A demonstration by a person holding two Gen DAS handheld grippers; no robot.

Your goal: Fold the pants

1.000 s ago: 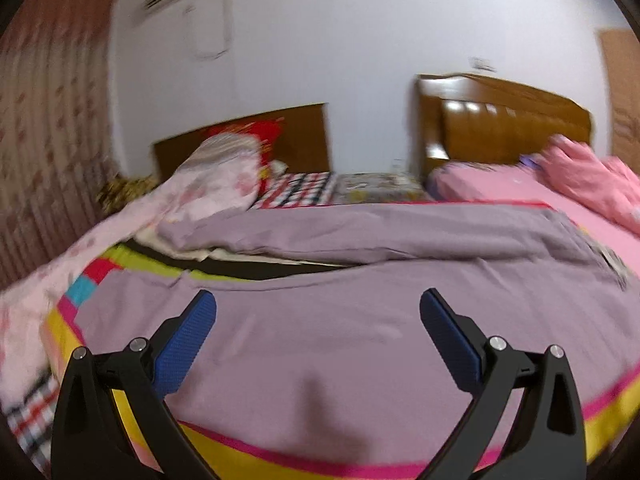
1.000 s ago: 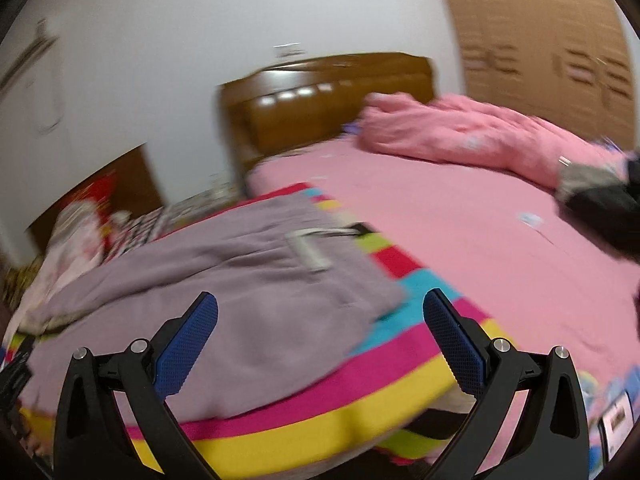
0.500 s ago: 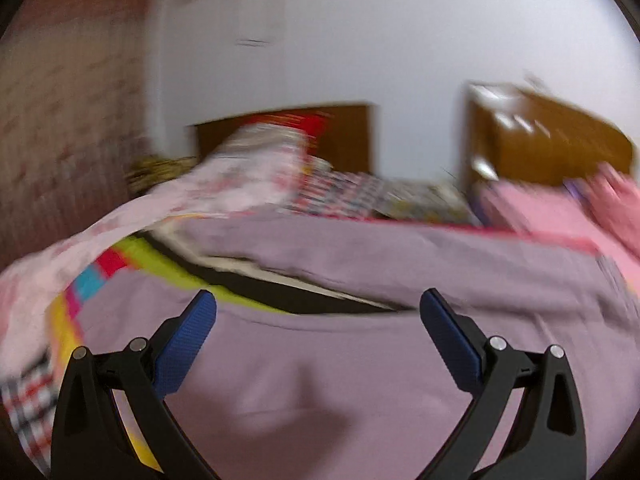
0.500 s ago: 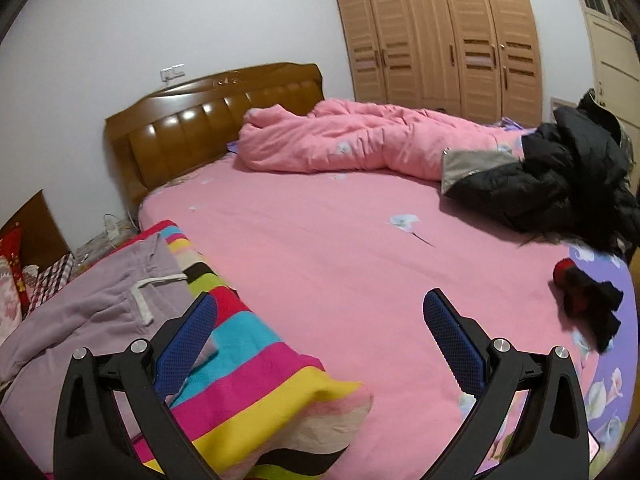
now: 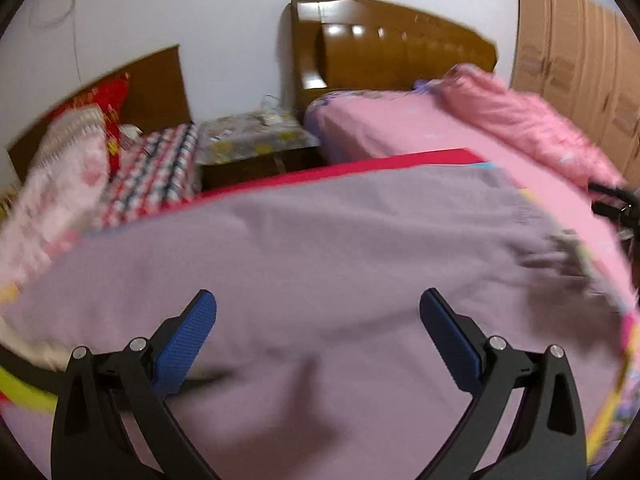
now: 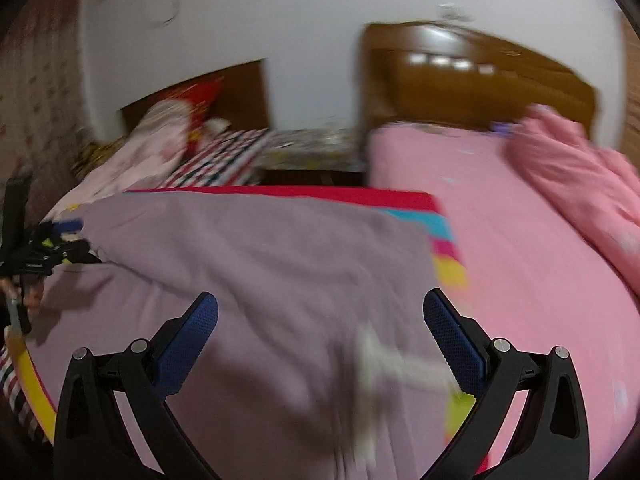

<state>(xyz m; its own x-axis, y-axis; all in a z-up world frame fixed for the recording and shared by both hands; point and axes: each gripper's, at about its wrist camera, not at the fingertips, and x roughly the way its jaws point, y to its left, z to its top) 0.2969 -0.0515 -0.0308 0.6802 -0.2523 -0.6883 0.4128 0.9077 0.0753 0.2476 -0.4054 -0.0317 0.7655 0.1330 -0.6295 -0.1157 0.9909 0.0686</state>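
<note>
Mauve-grey pants (image 5: 320, 248) lie spread over a striped multicolour blanket (image 6: 440, 224) on the bed. They also fill the right wrist view (image 6: 260, 264), where a blurred white drawstring (image 6: 384, 364) marks the waist end. My left gripper (image 5: 318, 312) is open and empty just above the pants. My right gripper (image 6: 320, 314) is open and empty above the waist end. The left gripper also shows at the left edge of the right wrist view (image 6: 44, 240), at the far end of the pants.
A pink bed (image 5: 400, 128) with a wooden headboard (image 5: 400, 48) and a bunched pink quilt (image 6: 580, 168) lies to the right. A nightstand (image 5: 252, 140) stands between the beds. Pillows and a plaid sheet (image 5: 152, 164) lie at the left. A wardrobe (image 5: 580, 60) stands far right.
Both views have swung. The right gripper turned back left from the pink bed to over the pants' waist. The left gripper turned right and moved closer over the pants. Both stay open.
</note>
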